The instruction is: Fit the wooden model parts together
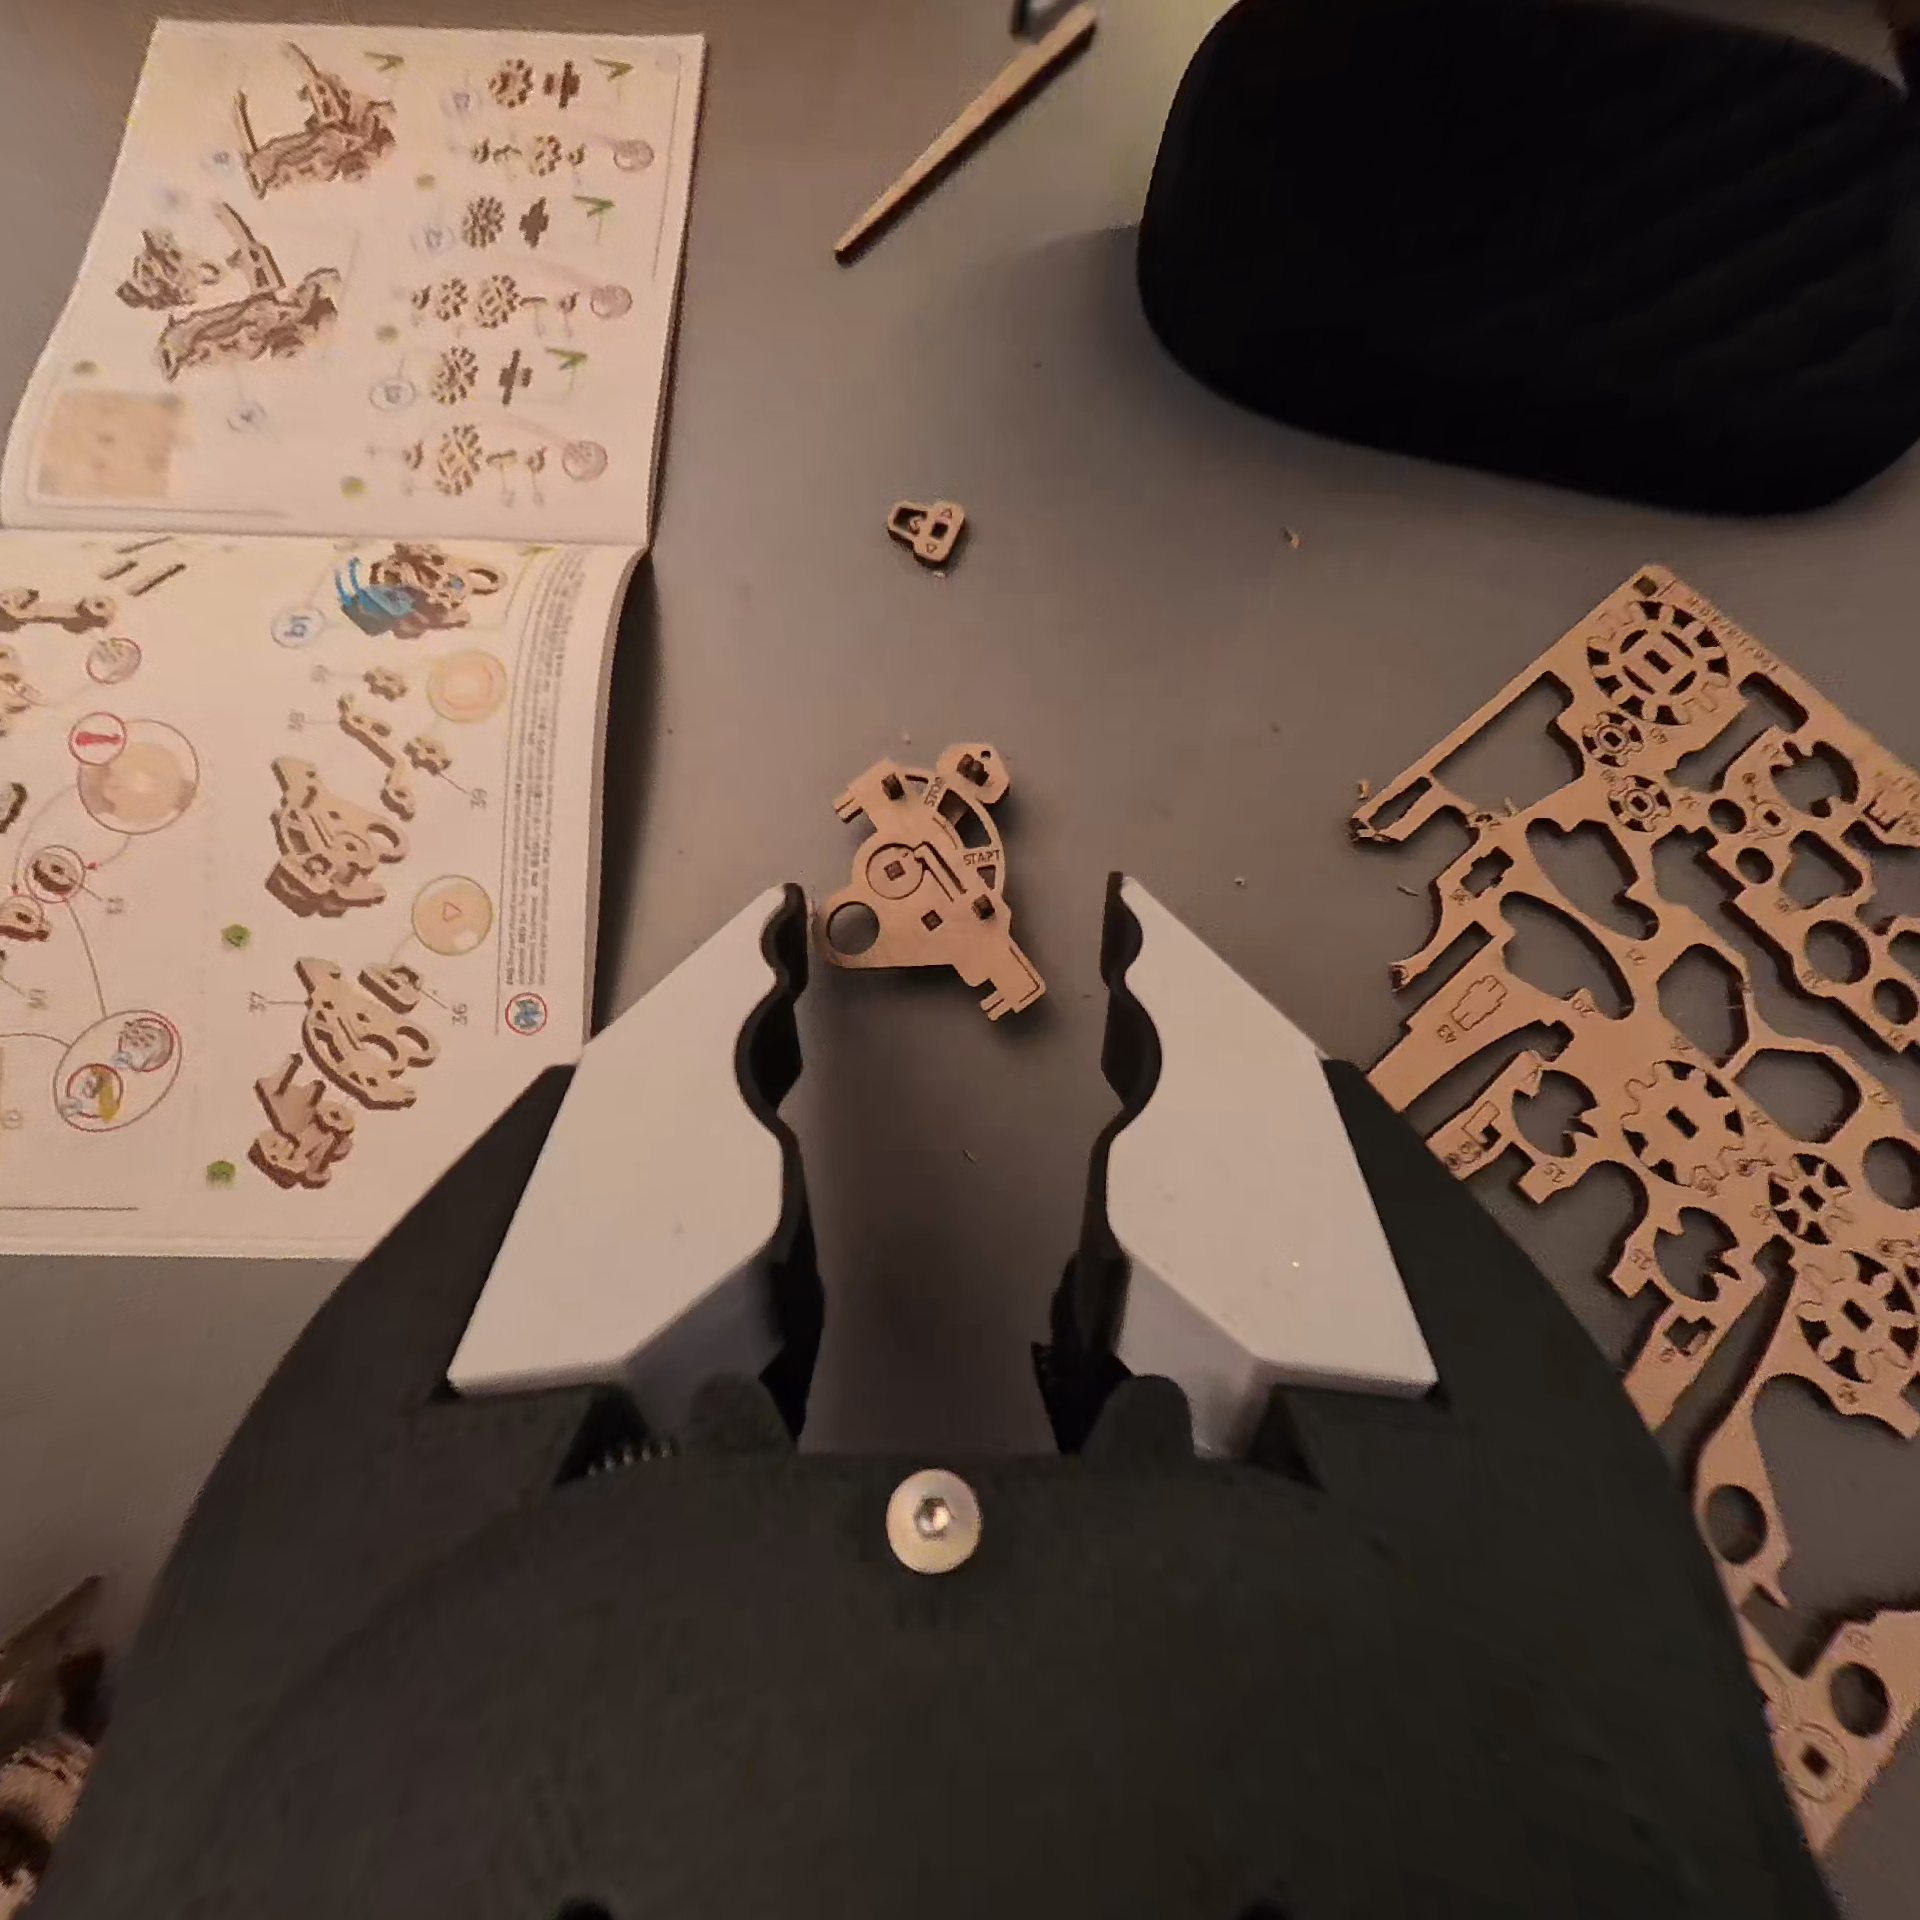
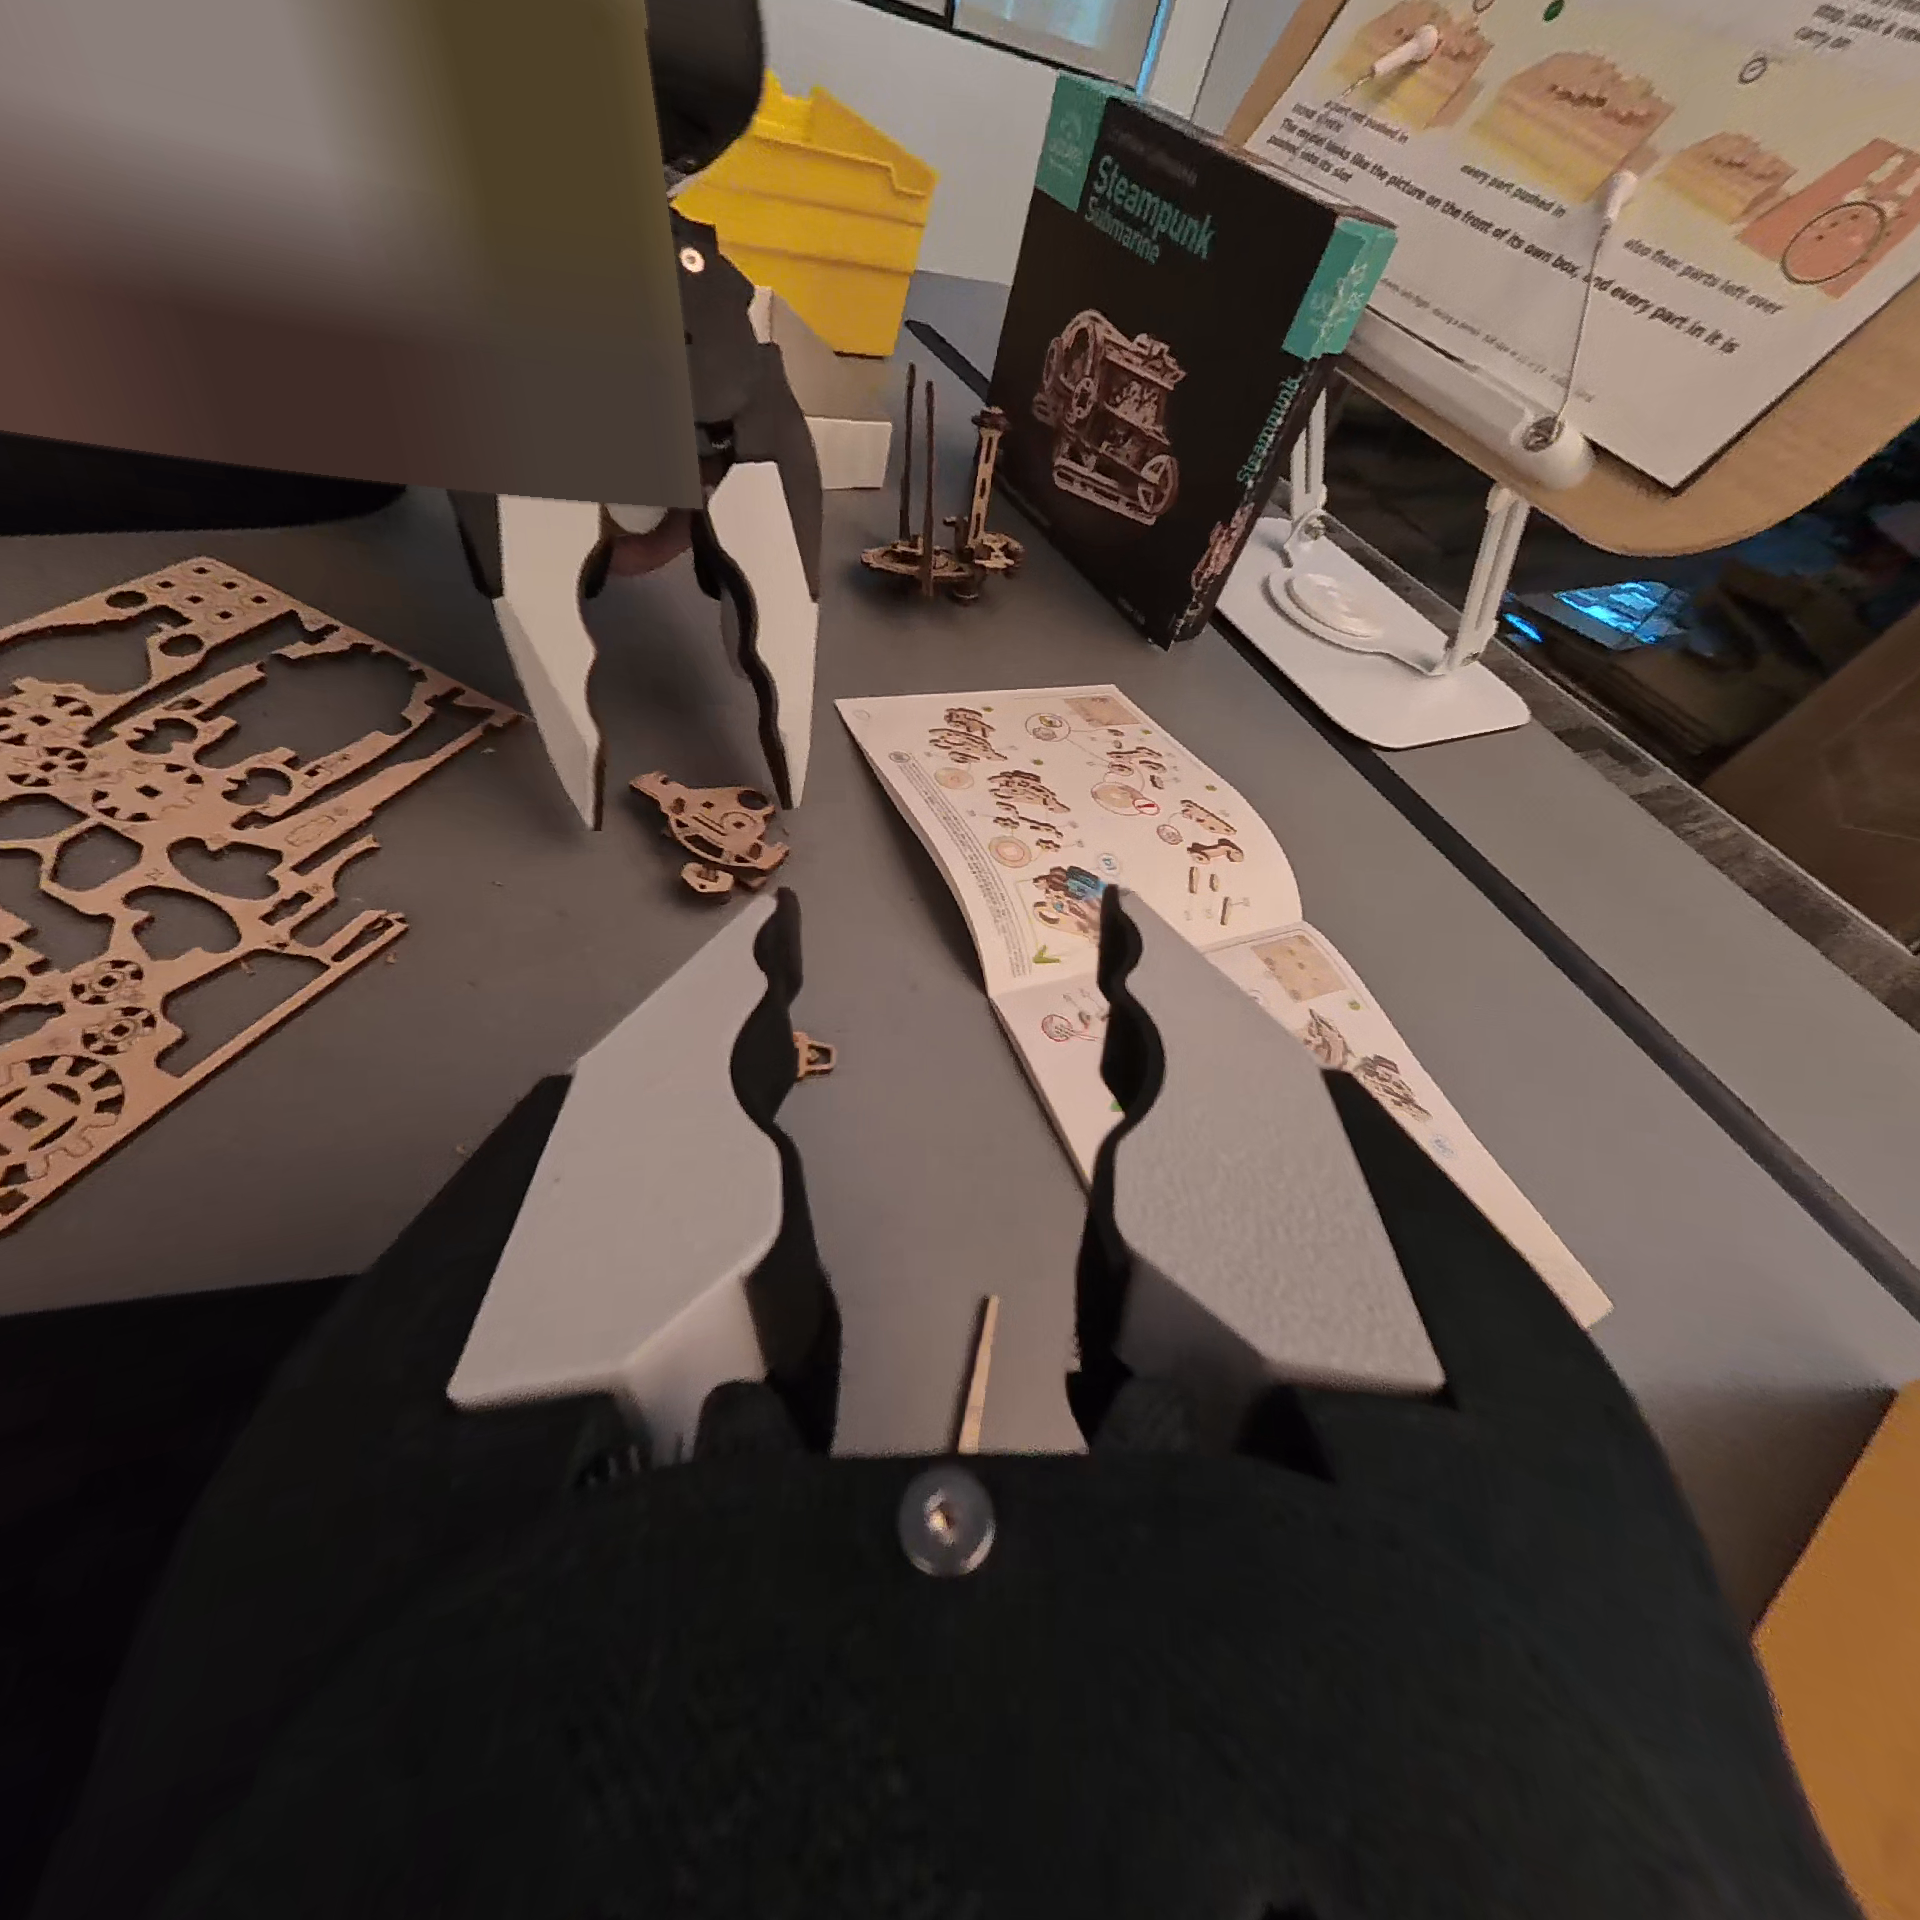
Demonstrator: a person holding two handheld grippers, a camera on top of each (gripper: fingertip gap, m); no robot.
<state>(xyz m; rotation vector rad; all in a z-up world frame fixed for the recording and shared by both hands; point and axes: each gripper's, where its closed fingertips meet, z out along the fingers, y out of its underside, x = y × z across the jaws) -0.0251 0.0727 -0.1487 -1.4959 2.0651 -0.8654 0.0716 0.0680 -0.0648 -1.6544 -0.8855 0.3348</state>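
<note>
A flat wooden model part (image 1: 930,883) with a round hole and small pegs lies on the grey table, just ahead of my open, empty left gripper (image 1: 956,904). It also shows in the right wrist view (image 2: 717,826), with the left gripper (image 2: 691,805) straddling it from above. A small wooden piece (image 1: 928,530) lies farther off; in the right wrist view it (image 2: 816,1055) peeks out beside my open, empty right gripper (image 2: 945,914). A thin wooden stick (image 1: 961,135) lies on the table and shows between the right fingers (image 2: 977,1371).
A punched-out wooden parts sheet (image 1: 1683,1039) lies at right. An open instruction booklet (image 1: 312,623) lies at left. A black padded object (image 1: 1538,239) sits at the back. A dark model box (image 2: 1174,364), a small upright wooden assembly (image 2: 940,530) and a yellow bin (image 2: 821,218) stand behind.
</note>
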